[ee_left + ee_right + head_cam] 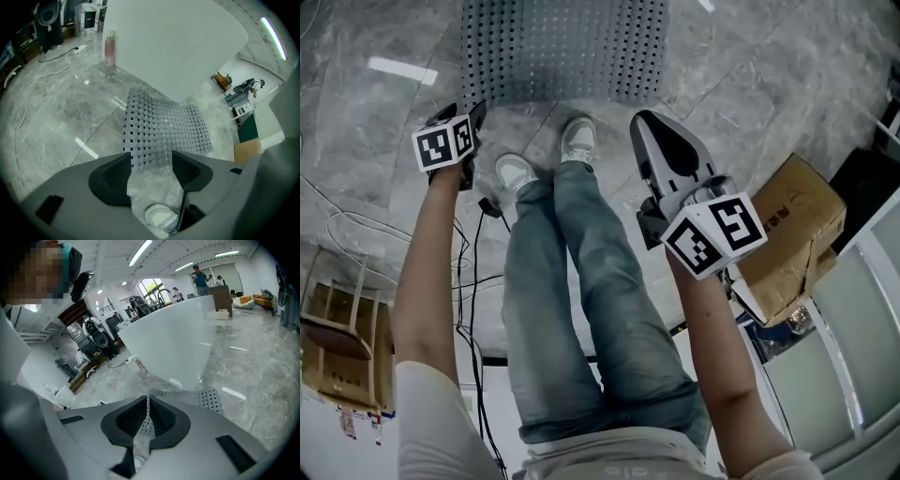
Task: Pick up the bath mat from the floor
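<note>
In my head view, grey marble floor (384, 141) with the bath mat (562, 47) at top centre. My left gripper (151, 157) gapes, empty; the right gripper (146, 399) has its jaws together.

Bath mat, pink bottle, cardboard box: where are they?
bath mat (164, 126), left gripper view, middle of its holed top.
pink bottle (109, 50), left gripper view, its body.
cardboard box (797, 217), head view, its top face.

floor (375, 112): grey marble (glossy) | white tub (173, 47) | cardboard box (802, 206) | ceiling strip lights (140, 251)
</note>
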The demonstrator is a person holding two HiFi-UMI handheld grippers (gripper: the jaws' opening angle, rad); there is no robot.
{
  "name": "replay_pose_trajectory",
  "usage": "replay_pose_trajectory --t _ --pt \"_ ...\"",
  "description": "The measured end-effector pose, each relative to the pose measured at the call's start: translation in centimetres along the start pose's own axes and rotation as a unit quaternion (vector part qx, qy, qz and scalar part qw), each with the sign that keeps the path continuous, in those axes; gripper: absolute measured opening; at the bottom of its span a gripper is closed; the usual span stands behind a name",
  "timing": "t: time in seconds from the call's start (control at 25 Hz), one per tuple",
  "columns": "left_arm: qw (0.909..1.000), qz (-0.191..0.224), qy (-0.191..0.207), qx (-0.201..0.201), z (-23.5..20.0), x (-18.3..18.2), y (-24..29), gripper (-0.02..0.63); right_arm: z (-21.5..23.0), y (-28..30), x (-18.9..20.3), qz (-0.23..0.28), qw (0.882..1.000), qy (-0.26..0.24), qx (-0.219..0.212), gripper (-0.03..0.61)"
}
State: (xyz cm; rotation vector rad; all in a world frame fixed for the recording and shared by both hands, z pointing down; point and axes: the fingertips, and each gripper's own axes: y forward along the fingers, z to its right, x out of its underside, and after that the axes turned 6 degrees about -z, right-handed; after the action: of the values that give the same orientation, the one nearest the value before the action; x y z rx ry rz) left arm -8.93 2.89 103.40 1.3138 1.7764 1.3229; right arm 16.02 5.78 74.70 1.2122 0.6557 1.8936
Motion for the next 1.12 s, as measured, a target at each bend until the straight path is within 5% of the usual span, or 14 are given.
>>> replay_pose_trajectory --t 0.96,1.12 --pt "0.9936 -0.067 0.010 -0.091 -7.5 4.4 14.7 0.310 4.0 9.3 2.2 -0.004 0.998 -0.032 -0.049 0.027" --pt "0.9886 -0.089 0.028 -0.118 -8.0 4.7 14.9 0.267 4.8 9.5 2.4 -0.008 0.998 -0.028 -0.050 0.027"
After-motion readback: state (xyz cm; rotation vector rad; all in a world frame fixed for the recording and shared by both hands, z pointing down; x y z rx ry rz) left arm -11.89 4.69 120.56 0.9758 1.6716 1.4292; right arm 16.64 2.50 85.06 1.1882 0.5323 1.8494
